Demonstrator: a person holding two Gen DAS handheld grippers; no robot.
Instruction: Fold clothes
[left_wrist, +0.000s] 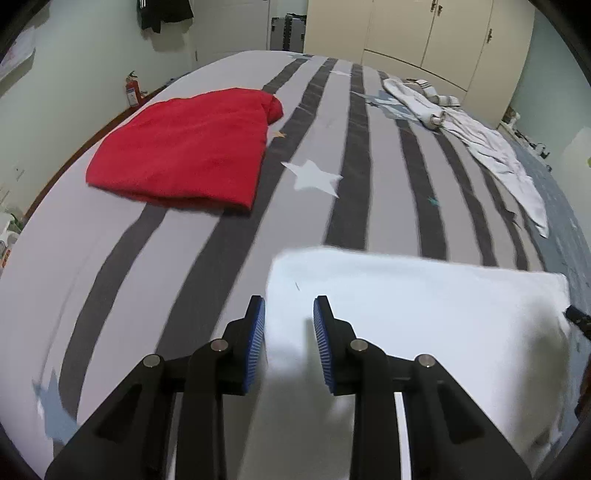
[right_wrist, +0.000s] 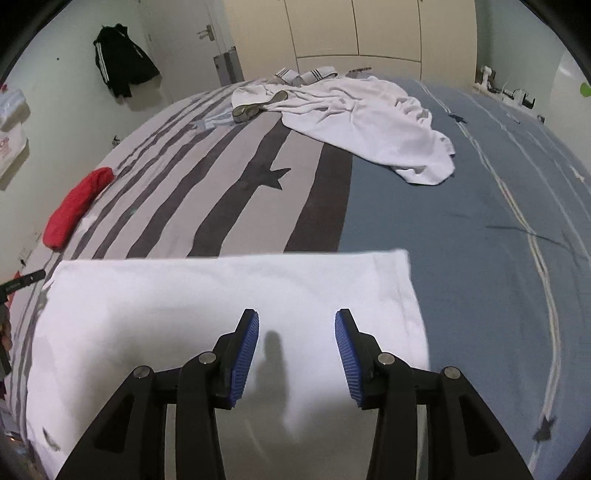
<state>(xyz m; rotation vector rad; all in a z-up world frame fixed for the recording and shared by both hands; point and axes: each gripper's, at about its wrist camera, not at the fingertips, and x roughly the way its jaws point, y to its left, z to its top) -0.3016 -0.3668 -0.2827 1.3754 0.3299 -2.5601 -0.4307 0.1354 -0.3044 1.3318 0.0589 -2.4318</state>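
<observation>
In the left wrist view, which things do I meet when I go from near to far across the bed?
left gripper → folded white garment → white star on the bedsheet → folded red garment → crumpled white clothes → cream wardrobe

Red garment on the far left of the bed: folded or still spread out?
Folded. The red garment lies as a compact rectangle with straight edges and a doubled layer along its near edge on the striped bedsheet.
</observation>
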